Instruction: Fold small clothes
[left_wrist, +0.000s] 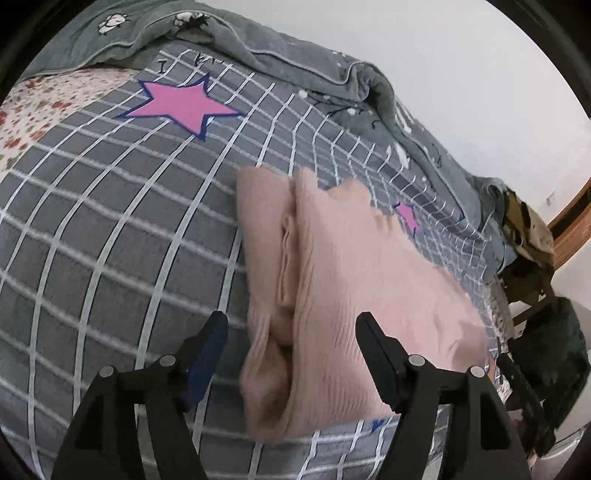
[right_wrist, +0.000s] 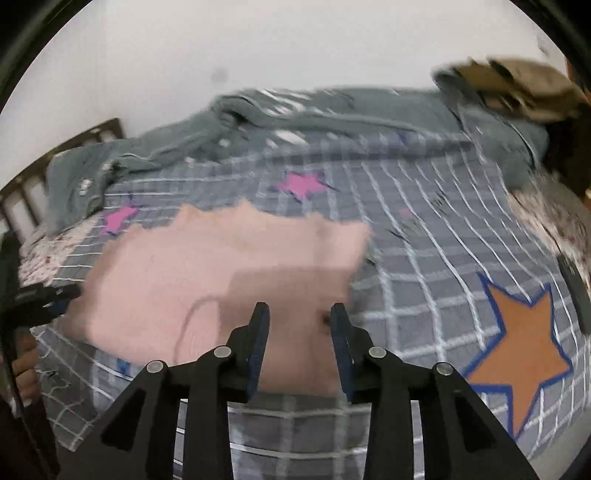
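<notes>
Nearest, left gripper (left_wrist: 291, 325) stands with jaws wide apart over the near end of the pink knit garment (left_wrist: 332, 280); the black fingers (left_wrist: 373, 354) straddle the cloth's folded ridge and no pad presses on it, so it counts as released. Right gripper (right_wrist: 299, 314) likewise has a clear gap between its jaws, pink cloth visible through the gap, not pinched; the view is motion-blurred, so contact of the tips with the cloth cannot be told. Garment lies folded on the grey grid-patterned sheet (left_wrist: 110, 240), a lengthwise crease running along it in the left wrist view. Writing: a few dark letter-like marks on the sheet beyond the garment, past the large pink star (left_wrist: 181, 105); not readable. No brand seen. Only the right wrist view shows the orange star (right_wrist: 517, 350) beside the garment, the dark wooden headboard (right_wrist: 66, 147) beyond it, a hand (right_wrist: 26, 373) at the frame edge and the other gripper's tip (right_wrist: 48, 299) just beside the garment. Only the left wrist view shows the floral sheet (left_wrist: 48, 110) well apart from the garment and a wooden frame (left_wrist: 572, 229) far behind it. Beyond the garment in both views: crumpled grey-green blanket (left_wrist: 295, 62) along the white wall (left_wrist: 443, 55), with a tan patterned cloth (left_wrist: 532, 229) at its end.
</notes>
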